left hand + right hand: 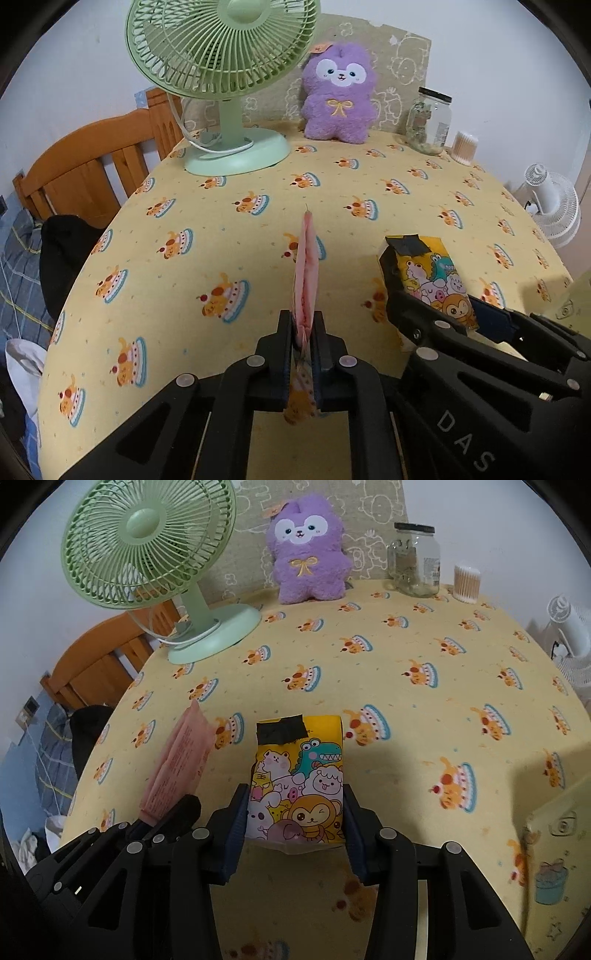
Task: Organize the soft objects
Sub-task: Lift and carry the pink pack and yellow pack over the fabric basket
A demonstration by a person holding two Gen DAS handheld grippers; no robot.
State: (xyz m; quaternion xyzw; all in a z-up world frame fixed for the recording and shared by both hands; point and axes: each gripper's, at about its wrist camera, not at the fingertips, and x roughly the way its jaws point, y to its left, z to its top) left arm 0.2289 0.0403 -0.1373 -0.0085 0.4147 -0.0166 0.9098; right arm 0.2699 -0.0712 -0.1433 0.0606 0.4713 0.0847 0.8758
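My left gripper [303, 328] is shut on a flat pink tissue pack [307, 269], held on edge above the yellow tablecloth [221, 229]. The pink pack also shows in the right wrist view [177, 771], at the left. My right gripper [295, 812] is shut on a yellow cartoon-animal tissue pack [299, 775] with a black tape patch on its far end. In the left wrist view the yellow pack [436, 277] and the right gripper [432, 302] sit to the right. A purple plush toy [338, 92] stands at the table's far edge, also in the right wrist view [310, 550].
A green desk fan [221, 74] stands at the far left of the table. A glass jar [430, 118] and a cotton-swab tub [464, 147] stand at the far right. A wooden bed frame [85, 166] lies left of the table. A white fan [554, 206] is off right.
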